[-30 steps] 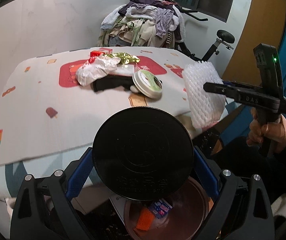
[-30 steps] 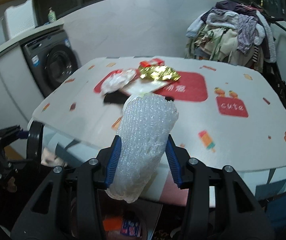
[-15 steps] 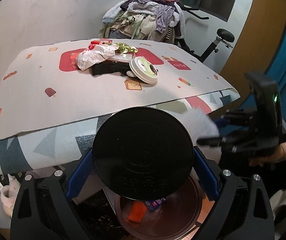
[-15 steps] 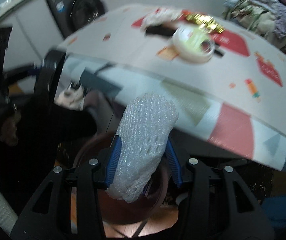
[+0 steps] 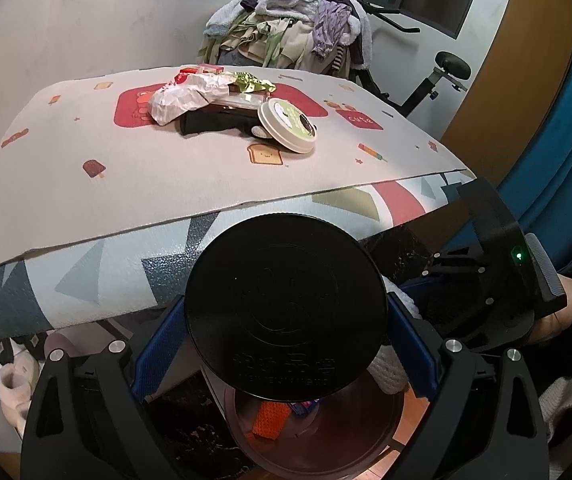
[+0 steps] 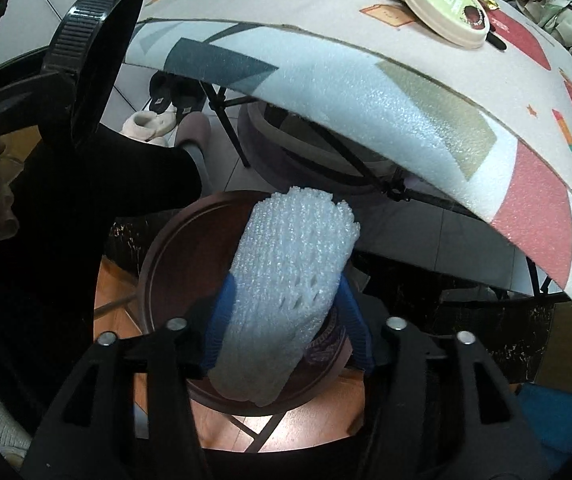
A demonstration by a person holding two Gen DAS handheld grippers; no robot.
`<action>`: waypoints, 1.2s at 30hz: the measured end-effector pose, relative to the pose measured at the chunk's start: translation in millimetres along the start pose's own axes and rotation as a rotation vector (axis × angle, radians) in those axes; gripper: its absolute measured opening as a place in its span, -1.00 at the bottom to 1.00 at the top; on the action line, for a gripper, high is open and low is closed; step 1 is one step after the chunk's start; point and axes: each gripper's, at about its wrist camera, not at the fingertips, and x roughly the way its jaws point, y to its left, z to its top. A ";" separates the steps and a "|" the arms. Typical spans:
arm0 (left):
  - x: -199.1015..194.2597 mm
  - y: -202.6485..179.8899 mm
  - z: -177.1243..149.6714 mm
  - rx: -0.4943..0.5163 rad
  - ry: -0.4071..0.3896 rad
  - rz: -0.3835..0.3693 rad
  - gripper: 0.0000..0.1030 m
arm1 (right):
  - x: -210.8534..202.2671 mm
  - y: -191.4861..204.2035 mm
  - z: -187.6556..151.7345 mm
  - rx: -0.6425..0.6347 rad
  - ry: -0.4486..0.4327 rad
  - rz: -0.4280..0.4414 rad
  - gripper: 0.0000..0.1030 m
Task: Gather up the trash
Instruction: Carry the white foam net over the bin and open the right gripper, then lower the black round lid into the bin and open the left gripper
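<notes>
The big folding table (image 5: 134, 184), covered in a cartoon-print foam mat, takes up most of both views, with a heap of trash on top: a crumpled white wrapper (image 5: 184, 98), a gold foil wrapper (image 5: 252, 82) and a round cream lid (image 5: 287, 126) with a green label. Under the table edge sits a dark brown round trash bin (image 6: 158, 264); the left wrist cam shows an orange packet (image 5: 272, 418) and a small blue wrapper down inside it, which the right cam can't see. The left gripper (image 5: 286, 324) is clamped on the bin's black round lid (image 5: 286, 304), holding it up off the bin. The right gripper (image 6: 286, 320) has a white foam fruit net (image 6: 286, 300) between its blue pads right over the bin mouth, and its jaws have just been opening, so the net sits loose with a gap on its right side. Only the right cam shows slippers (image 6: 146, 126) on the floor under the table; only the left one shows the clothes pile (image 5: 289, 28) and exercise bike behind.
</notes>
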 end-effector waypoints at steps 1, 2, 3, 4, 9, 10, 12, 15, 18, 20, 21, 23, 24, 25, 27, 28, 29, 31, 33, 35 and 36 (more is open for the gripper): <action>0.6 0.1 -0.3 0.000 0.002 -0.001 0.79 | 0.2 -0.5 0.0 0.004 0.000 -0.002 0.26; 0.8 -0.1 -0.6 0.000 0.002 -0.001 0.79 | -0.3 -1.2 0.2 0.008 -0.003 -0.004 0.33; 1.1 -0.2 -1.0 0.001 0.004 -0.001 0.79 | -2.4 -2.8 0.8 0.018 -0.014 -0.005 0.48; 1.5 -0.3 -1.2 0.002 0.005 -0.002 0.79 | -3.7 -6.0 2.3 0.024 -0.023 -0.005 0.62; 5.0 -3.5 -3.6 0.040 0.021 0.022 0.79 | -19.1 -22.0 7.6 0.078 -0.095 -0.014 0.77; 5.7 -4.0 -4.2 0.047 0.025 0.024 0.79 | -25.2 -26.8 8.0 0.087 -0.123 -0.018 0.82; 7.3 -4.1 -5.8 0.057 0.034 0.022 0.79 | -35.4 -31.3 9.1 0.083 -0.181 -0.046 0.85; 9.7 -5.1 -8.9 0.071 0.049 0.015 0.79 | -48.4 -33.3 8.1 0.048 -0.257 -0.117 0.88; 13.7 -5.1 -12.4 0.064 0.068 -0.005 0.79 | -61.7 -39.5 5.5 0.024 -0.335 -0.168 0.88; 19.3 -6.2 -14.3 0.064 0.085 -0.006 0.79 | -65.8 -46.2 2.5 0.040 -0.385 -0.173 0.88; 21.6 -7.2 -15.5 0.065 0.092 -0.006 0.79 | -67.6 -49.0 0.2 0.057 -0.401 -0.169 0.88; 26.8 -9.4 -19.2 0.069 0.108 -0.003 0.79 | -69.7 -57.1 1.1 0.091 -0.420 -0.172 0.88; 30.3 -11.4 -21.1 0.076 0.118 0.003 0.79 | -71.0 -62.0 0.7 0.121 -0.437 -0.180 0.88; 32.8 -13.4 -22.4 0.085 0.125 0.007 0.79 | -70.8 -65.7 0.3 0.148 -0.450 -0.183 0.88; 37.4 -19.9 -24.7 0.117 0.137 0.007 0.79 | -68.9 -70.8 1.7 0.182 -0.455 -0.195 0.88; 39.4 -22.5 -25.3 0.132 0.142 0.004 0.79 | -68.5 -71.5 1.9 0.190 -0.457 -0.200 0.88; 41.9 -25.9 -26.1 0.150 0.149 0.001 0.79 | -67.5 -71.3 2.8 0.193 -0.460 -0.199 0.88; 45.5 -32.3 -28.3 0.185 0.162 -0.008 0.79 | -66.8 -70.2 3.5 0.188 -0.464 -0.200 0.88; 47.7 -35.7 -29.9 0.202 0.169 -0.008 0.79 | -65.3 -68.8 4.7 0.179 -0.459 -0.202 0.88; 50.5 -36.8 -30.7 0.209 0.179 -0.003 0.79 | -64.1 -68.5 5.3 0.183 -0.458 -0.200 0.88; 51.2 -36.9 -31.9 0.210 0.184 -0.001 0.79 | -64.3 -69.5 5.1 0.188 -0.459 -0.197 0.88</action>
